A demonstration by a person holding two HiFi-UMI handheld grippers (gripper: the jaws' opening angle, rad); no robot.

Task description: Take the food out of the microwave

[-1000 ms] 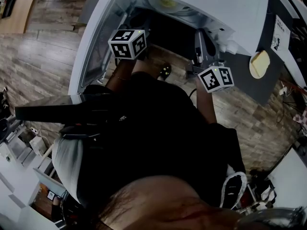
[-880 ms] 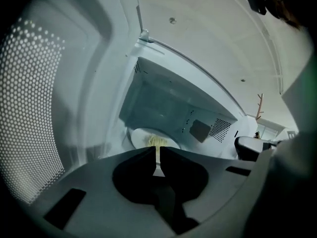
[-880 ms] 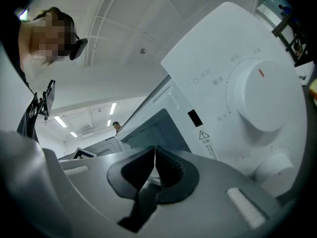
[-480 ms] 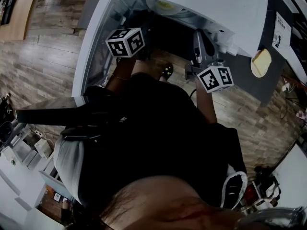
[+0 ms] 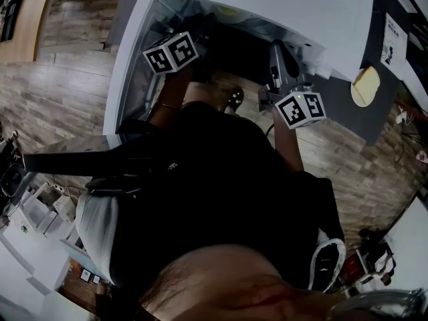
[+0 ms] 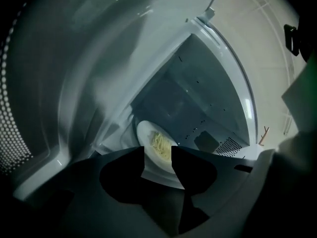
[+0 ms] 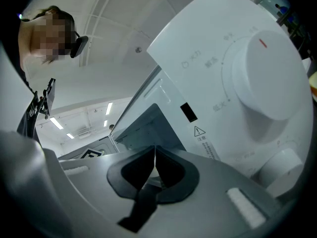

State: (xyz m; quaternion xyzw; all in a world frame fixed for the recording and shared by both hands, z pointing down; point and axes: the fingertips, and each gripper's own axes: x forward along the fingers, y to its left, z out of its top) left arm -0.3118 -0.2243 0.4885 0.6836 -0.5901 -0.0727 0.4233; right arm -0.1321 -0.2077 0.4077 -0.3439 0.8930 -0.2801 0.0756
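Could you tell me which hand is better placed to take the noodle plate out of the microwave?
Left: its hand-held gripper points into the microwave, jaws just opening, the plate framed between them. The right hand-held gripper is shut, outside, facing the dial.

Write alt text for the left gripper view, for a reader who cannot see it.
The left claw, jaws just opened apart, points into an open microwave at a white plate of pale noodles. The plate shows through the gap between the jaws, ungripped.
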